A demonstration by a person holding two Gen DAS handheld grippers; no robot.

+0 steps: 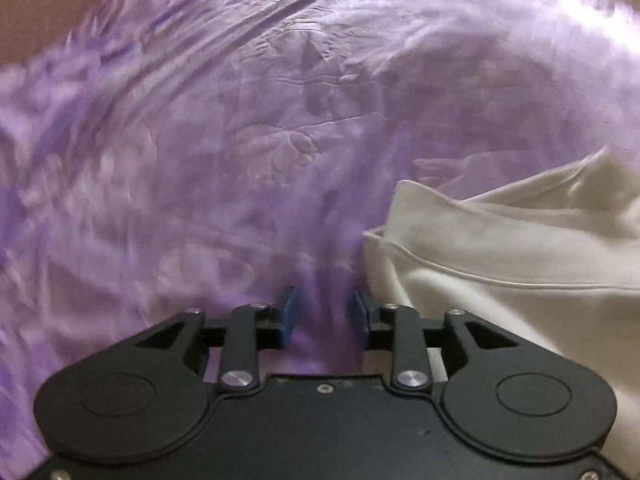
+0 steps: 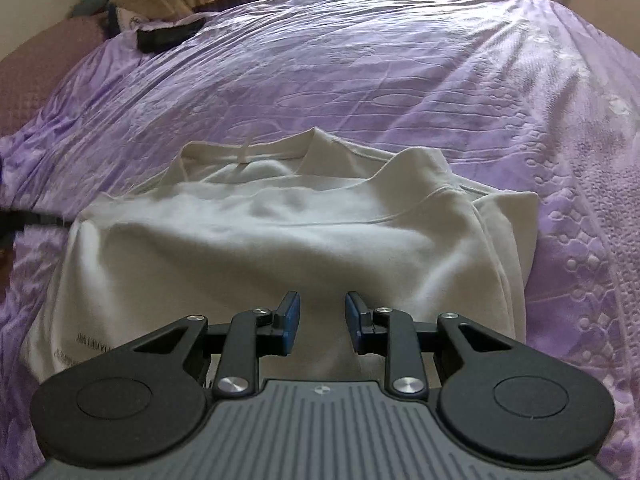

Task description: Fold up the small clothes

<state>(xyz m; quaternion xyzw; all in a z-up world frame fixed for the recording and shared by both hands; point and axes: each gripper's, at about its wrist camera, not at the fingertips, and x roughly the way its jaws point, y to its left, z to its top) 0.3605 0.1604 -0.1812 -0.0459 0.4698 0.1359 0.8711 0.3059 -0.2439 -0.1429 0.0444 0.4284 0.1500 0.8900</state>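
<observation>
A cream-white shirt [image 2: 256, 248] lies partly folded on the purple bedspread [image 2: 360, 72], collar at the far side and small dark print near its lower left hem. My right gripper [image 2: 322, 320] hovers over the shirt's near edge. Its blue pads [image 2: 290, 316] stand apart, and only flat cloth shows in the gap. In the left wrist view the same shirt [image 1: 512, 264] fills the lower right. My left gripper [image 1: 324, 312] is just left of the shirt's edge, over bare bedspread [image 1: 200, 160], open with nothing between its fingers. That view is blurred.
A black object [image 2: 168, 34] lies at the far left of the bed, next to a pile of folded cloth [image 2: 144, 0] by the curtains. A dark strap [image 2: 36, 220] reaches in from the left beside the shirt. A brownish cover [image 2: 36, 68] borders the bed's left side.
</observation>
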